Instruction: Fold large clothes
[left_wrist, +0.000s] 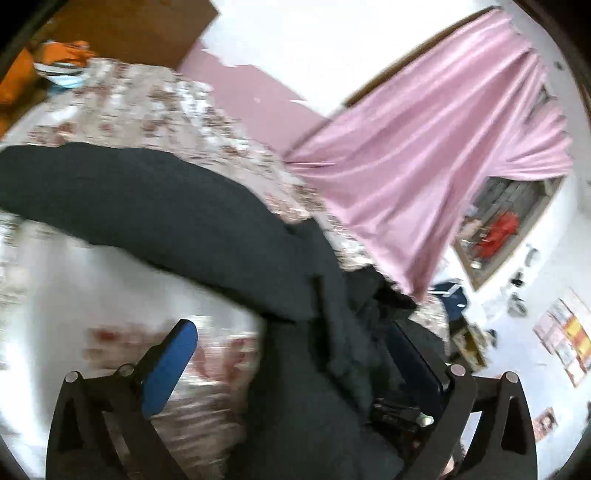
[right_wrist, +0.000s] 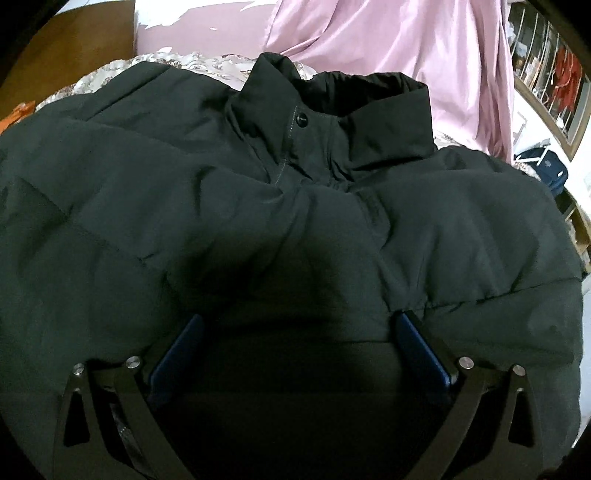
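A big dark padded jacket lies on a floral bedspread, its stand-up collar with a snap button at the far side. My right gripper is open, its blue-padded fingers spread wide right over the jacket's chest. In the blurred left wrist view the jacket stretches across the bed and a fold of it hangs between the fingers of my left gripper. The left blue pad stands free; the right finger is partly hidden by cloth. The jaws stand wide apart.
The floral bedspread covers the bed. A pink curtain hangs beyond it, also in the right wrist view. Orange clothes lie at the far left. A barred window and a blue bag are at right.
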